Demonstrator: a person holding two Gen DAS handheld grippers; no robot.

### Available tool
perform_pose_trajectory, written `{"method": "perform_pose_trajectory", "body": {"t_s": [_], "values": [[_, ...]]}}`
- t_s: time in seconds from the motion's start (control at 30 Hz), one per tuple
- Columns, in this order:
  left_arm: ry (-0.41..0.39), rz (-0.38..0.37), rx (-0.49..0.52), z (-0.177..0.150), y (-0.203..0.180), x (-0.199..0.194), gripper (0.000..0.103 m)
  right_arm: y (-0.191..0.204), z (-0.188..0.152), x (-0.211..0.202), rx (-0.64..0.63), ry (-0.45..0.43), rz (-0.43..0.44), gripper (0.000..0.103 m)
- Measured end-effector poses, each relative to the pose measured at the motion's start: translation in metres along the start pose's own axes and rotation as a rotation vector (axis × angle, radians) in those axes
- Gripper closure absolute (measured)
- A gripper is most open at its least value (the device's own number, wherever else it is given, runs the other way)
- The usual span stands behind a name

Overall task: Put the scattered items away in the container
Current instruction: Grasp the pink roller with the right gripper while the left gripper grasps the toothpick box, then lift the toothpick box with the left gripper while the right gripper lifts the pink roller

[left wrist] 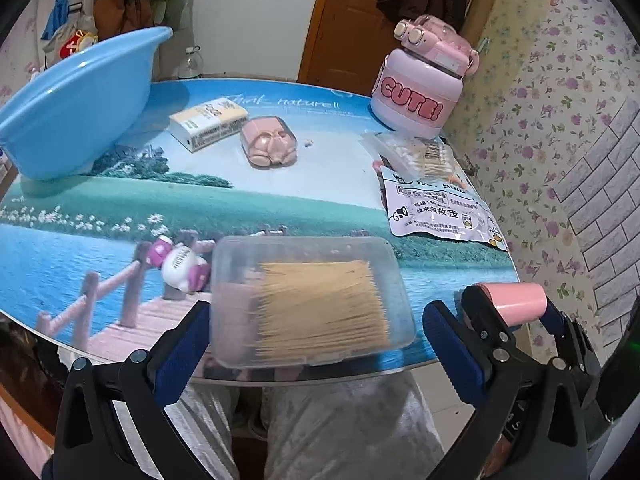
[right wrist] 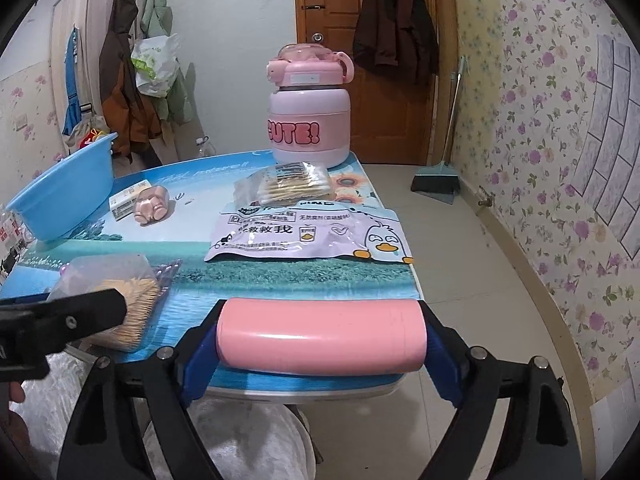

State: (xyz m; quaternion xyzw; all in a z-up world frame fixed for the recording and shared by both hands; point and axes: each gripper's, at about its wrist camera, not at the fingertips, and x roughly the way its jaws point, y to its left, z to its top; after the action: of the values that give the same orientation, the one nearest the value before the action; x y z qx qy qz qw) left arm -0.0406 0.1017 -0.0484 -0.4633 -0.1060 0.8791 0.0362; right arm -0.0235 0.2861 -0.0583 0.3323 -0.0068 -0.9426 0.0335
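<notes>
My left gripper (left wrist: 316,344) is open around a clear toothpick box (left wrist: 312,300) at the table's near edge; the left pad touches it, the right pad stands apart. My right gripper (right wrist: 320,340) is shut on a pink cylinder (right wrist: 320,336), held crosswise over the near edge; it also shows in the left wrist view (left wrist: 514,300). The blue basin (left wrist: 76,100) sits at the far left. A cream box (left wrist: 208,122), a pink figure in a clear case (left wrist: 270,142), a small pink-white toy (left wrist: 182,264), a cotton-swab bag (right wrist: 294,184) and a duck-print pouch (right wrist: 304,236) lie on the table.
A pink "CUTE!" jug (right wrist: 308,120) stands at the table's (right wrist: 280,280) far right corner. A floral wall is close on the right. A dustpan (right wrist: 436,182) leans by the door. The person's legs are under the near edge.
</notes>
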Motion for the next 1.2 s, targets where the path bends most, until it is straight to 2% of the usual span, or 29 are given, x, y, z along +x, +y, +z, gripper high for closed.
{"method": "perform_pose_trajectory", "body": {"t_s": [0.23, 0.4, 0.53, 0.63, 0.77, 0.93, 1.2], "values": [[-0.021, 0.060, -0.016, 0.008, 0.001, 0.008, 0.000, -0.003, 0.000, -0.001, 0.005, 0.001, -0.005, 0.014], [-0.032, 0.102, 0.057, 0.002, -0.006, 0.011, 0.000, -0.003, 0.000, -0.002, 0.005, 0.000, -0.007, 0.014], [-0.041, 0.092, 0.071, 0.001, -0.005, 0.010, 0.000, -0.002, -0.001, -0.003, -0.010, -0.002, -0.012, 0.014], [-0.040, 0.075, 0.086, -0.001, -0.002, 0.006, 0.007, -0.002, -0.003, -0.004, -0.012, -0.003, -0.014, 0.014], [-0.028, 0.055, 0.109, -0.004, 0.006, -0.001, 0.007, -0.002, -0.002, -0.004, -0.005, 0.000, -0.012, 0.014], [-0.032, -0.010, 0.098, -0.010, 0.023, -0.012, 0.007, -0.001, 0.000, -0.006, 0.007, -0.007, -0.011, 0.014], [-0.072, -0.020, 0.090, -0.011, 0.052, -0.032, 0.007, 0.013, -0.001, -0.007, -0.003, -0.006, 0.004, 0.014]]}}
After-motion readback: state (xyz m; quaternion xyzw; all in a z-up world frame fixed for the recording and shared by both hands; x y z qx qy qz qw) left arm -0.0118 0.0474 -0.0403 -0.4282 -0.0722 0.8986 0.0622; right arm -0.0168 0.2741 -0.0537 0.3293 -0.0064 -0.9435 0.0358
